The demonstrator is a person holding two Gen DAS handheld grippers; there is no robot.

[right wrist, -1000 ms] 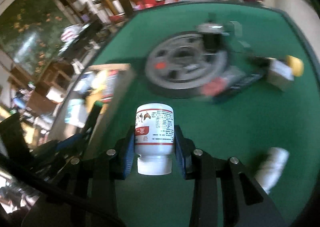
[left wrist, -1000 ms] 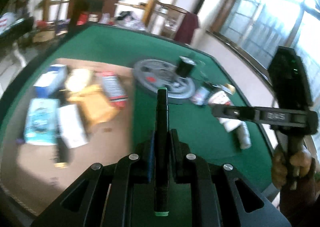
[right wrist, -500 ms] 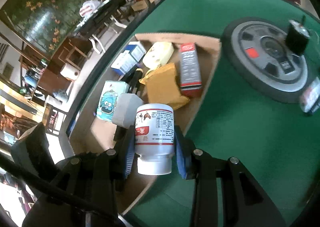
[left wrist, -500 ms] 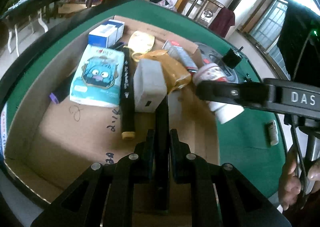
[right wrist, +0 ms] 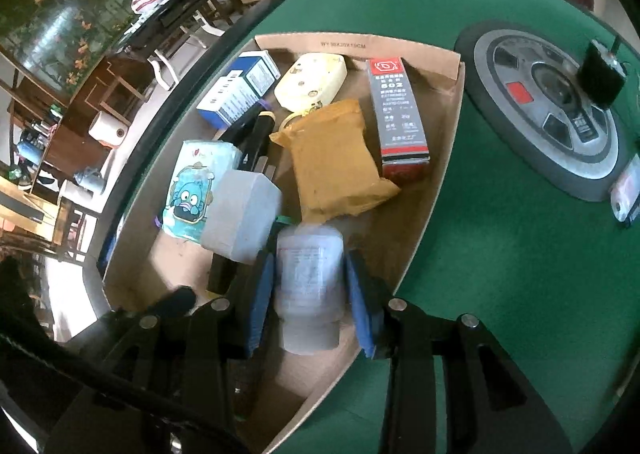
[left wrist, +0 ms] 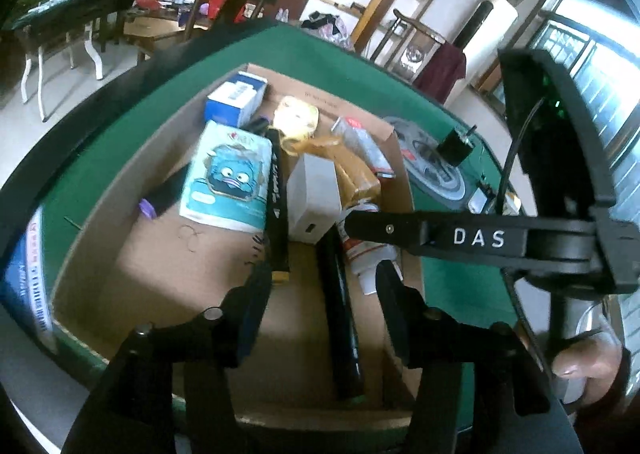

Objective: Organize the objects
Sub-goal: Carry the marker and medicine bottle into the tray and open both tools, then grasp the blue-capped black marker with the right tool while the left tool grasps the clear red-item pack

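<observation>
My left gripper (left wrist: 322, 280) hangs over the open cardboard box (left wrist: 180, 274). Its jaws are opening, and a black pen (left wrist: 340, 314) lies loose on the box floor between and below the fingers. My right gripper (right wrist: 312, 294) is low over the box's near right corner (right wrist: 416, 54), also opening. A white bottle (right wrist: 310, 278) sits between its blue pads (right wrist: 262, 294), blurred, with thin gaps on both sides. In the left wrist view the same bottle (left wrist: 368, 254) shows under the right tool's black arm.
The box holds a tissue pack (right wrist: 192, 190), a grey-white block (right wrist: 240, 218), a yellow packet (right wrist: 336, 162), a glue carton (right wrist: 396, 114), a blue-white carton (right wrist: 240, 86) and a black marker (left wrist: 278, 206). A grey disc (right wrist: 552, 110) with a black cylinder (right wrist: 600, 74) lies on the green table (right wrist: 500, 274).
Both grippers moved from over the green table to over the box. The left jaws parted and the black pen dropped out. The right pads have loosened from the bottle.
</observation>
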